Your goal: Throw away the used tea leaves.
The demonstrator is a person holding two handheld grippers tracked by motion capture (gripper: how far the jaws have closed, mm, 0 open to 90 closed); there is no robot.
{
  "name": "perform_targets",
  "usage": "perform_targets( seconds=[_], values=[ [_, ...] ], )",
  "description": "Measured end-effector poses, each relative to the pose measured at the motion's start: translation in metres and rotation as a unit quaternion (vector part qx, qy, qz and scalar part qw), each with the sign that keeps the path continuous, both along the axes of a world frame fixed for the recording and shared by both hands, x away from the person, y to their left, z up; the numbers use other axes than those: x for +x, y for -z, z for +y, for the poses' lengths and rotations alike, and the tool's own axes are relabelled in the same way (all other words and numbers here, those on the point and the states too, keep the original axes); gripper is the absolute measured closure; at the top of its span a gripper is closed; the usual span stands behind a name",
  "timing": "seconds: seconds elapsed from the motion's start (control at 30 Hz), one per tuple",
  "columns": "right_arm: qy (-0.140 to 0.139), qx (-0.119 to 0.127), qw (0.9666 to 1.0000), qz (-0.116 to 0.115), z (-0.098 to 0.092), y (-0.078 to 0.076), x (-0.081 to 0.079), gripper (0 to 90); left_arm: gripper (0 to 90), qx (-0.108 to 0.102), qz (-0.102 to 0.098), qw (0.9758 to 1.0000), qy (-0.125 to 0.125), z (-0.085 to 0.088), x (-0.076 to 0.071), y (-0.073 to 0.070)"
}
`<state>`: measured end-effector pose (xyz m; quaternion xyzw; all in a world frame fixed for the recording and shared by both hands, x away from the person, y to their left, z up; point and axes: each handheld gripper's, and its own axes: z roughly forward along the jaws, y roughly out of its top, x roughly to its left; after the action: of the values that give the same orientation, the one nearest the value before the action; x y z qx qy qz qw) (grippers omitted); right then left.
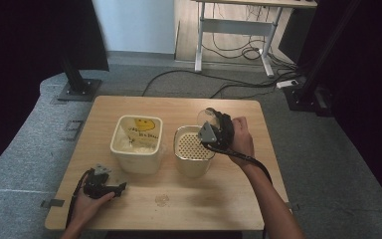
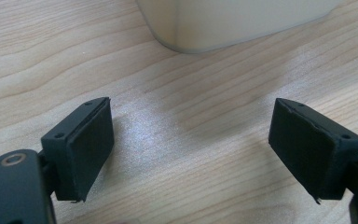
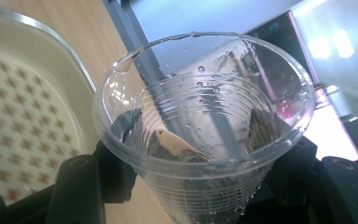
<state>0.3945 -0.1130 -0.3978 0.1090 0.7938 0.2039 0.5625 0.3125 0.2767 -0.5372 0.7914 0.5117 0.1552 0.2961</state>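
One wooden table (image 1: 179,209) on grey carpet (image 1: 25,164), cables (image 1: 229,50) behind.

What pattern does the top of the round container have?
A grid of small holes on the cream strainer top, best seen in the high view.

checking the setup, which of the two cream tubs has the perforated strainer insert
The right-hand tub, beside the right gripper holding the clear cup. The left tub holds a smiley-printed bag instead.

A yellow smiley face with unreadable lettering marks the square tub (image 1: 136,144).
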Motion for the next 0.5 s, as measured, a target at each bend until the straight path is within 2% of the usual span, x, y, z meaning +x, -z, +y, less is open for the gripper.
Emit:
perform_targets(
  seconds=[0.07, 0.13, 0.27, 0.3, 0.37, 0.43, 0.5],
  values=[
    [-0.001, -0.049, 0.9986, -0.022, 0.003, 0.004, -0.001, 36.6, 14.0, 0.0, 0.0, 1.0, 0.0, 0.0, 0.0, 0.0],
    [-0.002, -0.084, 0.996, -0.032, 0.006, 0.007, -0.002, 36.5, 14.0, 0.0, 0.0, 1.0, -0.001, 0.0, 0.0, 0.0],
    [0.006, -0.108, 0.9933, -0.041, 0.011, 0.009, -0.002, 36.6, 14.1, 0.0, 0.0, 1.0, -0.001, 0.0, 0.0, 0.0],
    [0.008, -0.121, 0.9915, -0.047, 0.012, 0.01, -0.001, 36.6, 14.1, 0.0, 0.0, 1.0, -0.001, 0.0, 0.0, 0.0],
    [0.009, -0.15, 0.9866, -0.064, 0.015, 0.012, -0.001, 36.6, 14.0, 0.0, 0.0, 1.0, -0.001, 0.0, 0.0, 0.0],
    [0.01, -0.192, 0.9777, -0.084, 0.019, 0.015, -0.002, 36.7, 14.0, 0.0, 0.0, 1.0, -0.001, 0.0, 0.0, 0.0],
    [0.011, -0.224, 0.9695, -0.099, 0.023, 0.019, -0.003, 36.8, 14.0, 0.001, 0.001, 1.0, 0.0, 0.0, 0.0, 0.0]
  ],
)
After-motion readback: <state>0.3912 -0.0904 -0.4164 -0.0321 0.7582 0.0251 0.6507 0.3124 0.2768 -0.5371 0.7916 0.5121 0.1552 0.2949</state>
